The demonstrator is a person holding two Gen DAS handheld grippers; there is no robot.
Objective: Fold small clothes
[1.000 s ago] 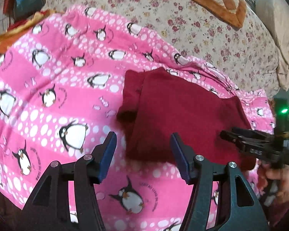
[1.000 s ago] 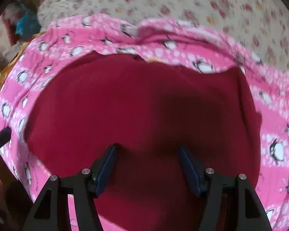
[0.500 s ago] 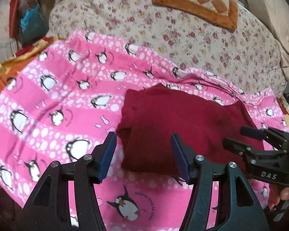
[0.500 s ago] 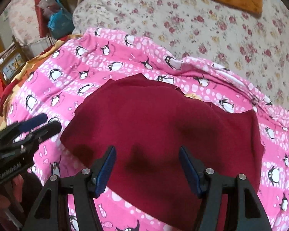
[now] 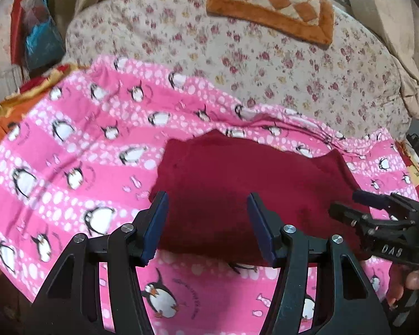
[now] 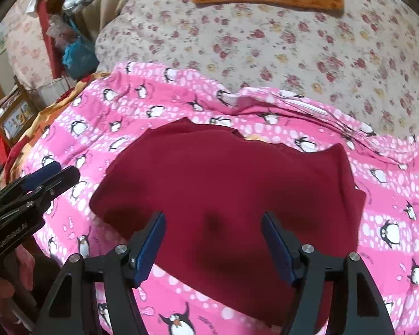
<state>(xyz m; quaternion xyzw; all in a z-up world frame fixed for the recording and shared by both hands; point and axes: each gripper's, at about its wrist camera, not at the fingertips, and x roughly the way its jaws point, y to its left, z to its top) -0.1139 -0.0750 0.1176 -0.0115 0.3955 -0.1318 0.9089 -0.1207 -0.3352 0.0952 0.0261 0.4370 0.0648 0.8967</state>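
Lying mid-frame on the blanket (image 5: 69, 167), the garment (image 5: 237, 189) is cut off beneath both wide-spread, empty grippers: left (image 5: 206, 226), right (image 6: 213, 245).

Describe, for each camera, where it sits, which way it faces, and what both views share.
Left wrist: on the left gripper, facing forward over the red garment; right gripper and its fingers show at right.
Right wrist: on the right gripper, above the garment's near edge; left gripper at left.
Shared: garment, penguin blanket, floral cover, orange cushion.
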